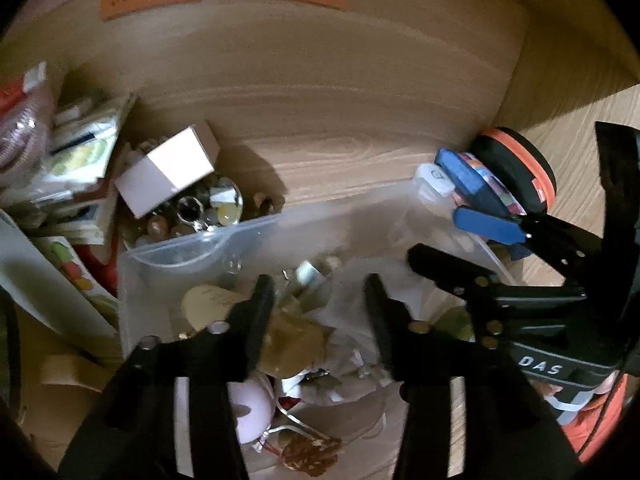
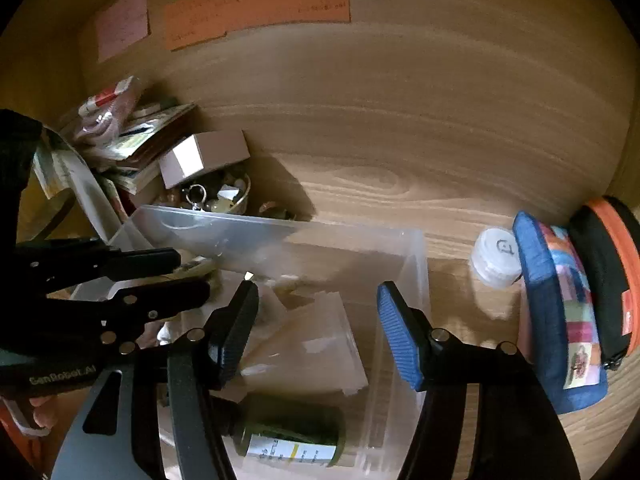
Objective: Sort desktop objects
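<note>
A clear plastic bin [image 1: 200, 240] stands on the wooden desk and holds small items: an amber lump [image 1: 292, 344], a pink round piece [image 1: 248, 404], flat clear bags [image 2: 316, 340] and a dark green bottle [image 2: 288, 436]. My left gripper [image 1: 320, 300] hangs over the bin's left half, black fingers apart, nothing between them. My right gripper [image 2: 320, 320], with blue pads, hovers open over the bin's [image 2: 416, 264] right half, its right pad close to the right wall. Each gripper shows in the other's view: the right gripper [image 1: 468, 200], the left gripper [image 2: 188, 276].
Behind the bin are a white box [image 2: 204, 154], a bowl of trinkets [image 2: 216, 196] and stacked booklets [image 1: 80, 160]. To the right stand a white round container [image 2: 496, 258], a blue patchwork pouch [image 2: 560, 312] and a black-and-orange case [image 2: 608, 272]. Wooden walls enclose the back.
</note>
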A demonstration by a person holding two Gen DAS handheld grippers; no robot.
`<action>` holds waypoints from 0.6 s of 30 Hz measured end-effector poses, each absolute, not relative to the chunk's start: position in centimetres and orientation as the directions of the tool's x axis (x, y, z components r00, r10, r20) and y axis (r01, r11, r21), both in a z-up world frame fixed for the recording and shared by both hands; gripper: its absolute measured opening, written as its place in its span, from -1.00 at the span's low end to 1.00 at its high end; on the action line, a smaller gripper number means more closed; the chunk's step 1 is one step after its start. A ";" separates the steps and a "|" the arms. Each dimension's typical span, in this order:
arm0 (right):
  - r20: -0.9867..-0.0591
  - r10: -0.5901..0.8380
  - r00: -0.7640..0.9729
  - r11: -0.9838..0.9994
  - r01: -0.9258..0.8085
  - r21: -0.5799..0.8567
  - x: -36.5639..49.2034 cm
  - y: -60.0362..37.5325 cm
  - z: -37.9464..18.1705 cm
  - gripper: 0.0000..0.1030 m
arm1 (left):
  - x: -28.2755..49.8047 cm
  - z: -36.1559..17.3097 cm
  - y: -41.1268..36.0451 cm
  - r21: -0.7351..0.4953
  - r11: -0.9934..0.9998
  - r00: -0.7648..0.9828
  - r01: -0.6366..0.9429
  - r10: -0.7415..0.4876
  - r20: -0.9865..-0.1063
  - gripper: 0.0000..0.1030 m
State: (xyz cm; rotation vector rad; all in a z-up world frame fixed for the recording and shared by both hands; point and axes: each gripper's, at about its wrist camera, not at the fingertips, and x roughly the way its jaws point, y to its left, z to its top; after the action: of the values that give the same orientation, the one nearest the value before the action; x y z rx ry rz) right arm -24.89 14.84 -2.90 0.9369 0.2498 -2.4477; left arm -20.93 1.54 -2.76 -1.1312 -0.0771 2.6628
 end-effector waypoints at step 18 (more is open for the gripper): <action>-0.605 -0.380 -0.700 -0.877 0.480 -0.004 -18.7 18.2 0.3 0.42 | -13.7 0.8 0.9 0.019 -0.997 -0.790 -0.077 0.049 -0.611 0.91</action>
State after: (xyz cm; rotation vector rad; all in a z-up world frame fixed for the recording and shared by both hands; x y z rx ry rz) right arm -18.73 18.18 0.29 0.8472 0.2229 -2.5206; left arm -13.67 0.94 0.79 -0.9905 0.0661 2.9101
